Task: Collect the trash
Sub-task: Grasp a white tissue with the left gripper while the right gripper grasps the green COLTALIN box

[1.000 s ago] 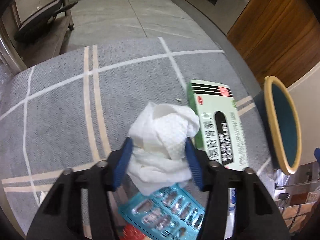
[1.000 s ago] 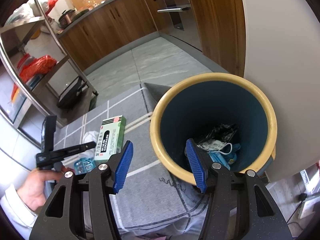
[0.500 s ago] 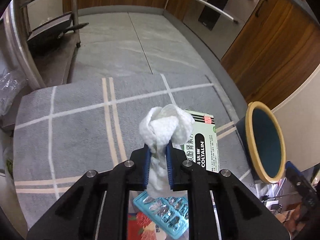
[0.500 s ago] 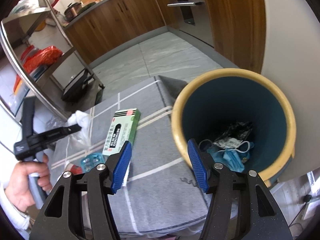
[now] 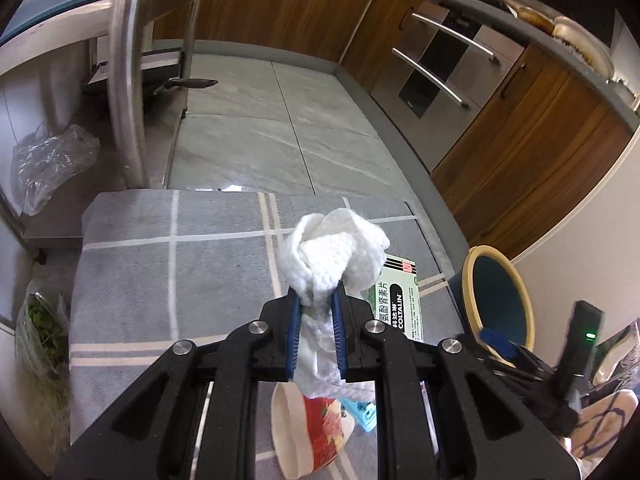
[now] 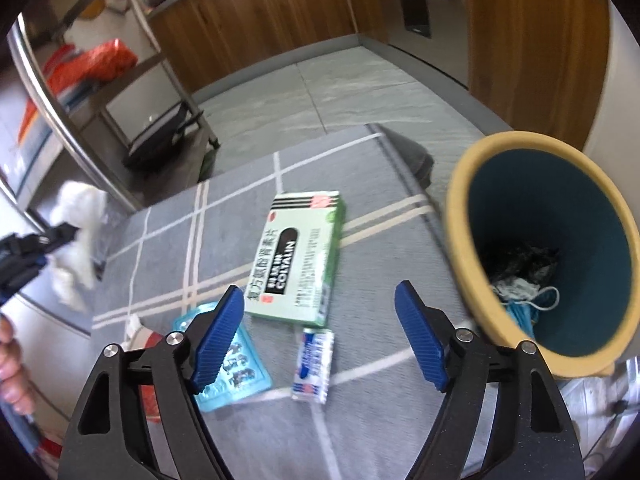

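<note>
My left gripper is shut on a crumpled white tissue, held up above the grey checked cloth; the same tissue shows at the far left of the right wrist view. My right gripper hangs over the cloth with its jaws opening and nothing between them. Below it lie a green medicine box, a blue blister pack and a small white-blue sachet. A teal bin with a yellow rim stands at the right, with masks and dark trash inside.
A red-and-white paper cup lies on the cloth under the left gripper. A steel rack with a pan and plastic bags stands at the left. Wooden cabinets and an oven line the far side of the tiled floor.
The left gripper closed on the tissue and lifted it off the cloth. The right gripper swung left from over the bin to above the box and sachet, and its jaws widened.
</note>
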Demonstrator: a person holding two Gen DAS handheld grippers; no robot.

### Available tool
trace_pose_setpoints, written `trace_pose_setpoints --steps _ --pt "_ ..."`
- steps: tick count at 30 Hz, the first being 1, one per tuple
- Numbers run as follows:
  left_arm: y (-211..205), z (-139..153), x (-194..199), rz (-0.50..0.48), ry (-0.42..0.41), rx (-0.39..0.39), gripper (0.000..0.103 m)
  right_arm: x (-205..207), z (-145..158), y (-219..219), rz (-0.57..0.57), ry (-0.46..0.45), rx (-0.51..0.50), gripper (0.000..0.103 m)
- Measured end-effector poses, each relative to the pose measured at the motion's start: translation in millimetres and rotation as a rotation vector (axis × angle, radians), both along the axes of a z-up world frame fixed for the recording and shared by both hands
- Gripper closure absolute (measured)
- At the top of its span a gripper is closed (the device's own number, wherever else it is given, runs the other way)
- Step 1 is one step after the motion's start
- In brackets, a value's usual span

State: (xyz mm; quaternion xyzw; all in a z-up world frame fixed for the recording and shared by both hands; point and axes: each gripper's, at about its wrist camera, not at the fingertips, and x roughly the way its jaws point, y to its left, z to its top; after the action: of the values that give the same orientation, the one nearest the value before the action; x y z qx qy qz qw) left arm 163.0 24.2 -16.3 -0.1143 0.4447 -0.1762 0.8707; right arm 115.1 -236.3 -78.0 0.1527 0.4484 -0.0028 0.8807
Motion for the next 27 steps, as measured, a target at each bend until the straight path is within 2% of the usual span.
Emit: trace_pose_setpoints --steps 12,18,27 --pt "28 8 -7 0.018 -0.015 -0.047 0.090 50 -34 51 0.004 0.080 -0.108 0.017" --pt "27 13 -7 0.009 -0.023 -0.055 0.090 68 -51 59 -0.032 0.125 -0.194 0.014" --pt "19 7 -2 -0.003 -0.012 -0.042 0.090 74 -65 64 -0.005 0.126 -0.232 0.014"
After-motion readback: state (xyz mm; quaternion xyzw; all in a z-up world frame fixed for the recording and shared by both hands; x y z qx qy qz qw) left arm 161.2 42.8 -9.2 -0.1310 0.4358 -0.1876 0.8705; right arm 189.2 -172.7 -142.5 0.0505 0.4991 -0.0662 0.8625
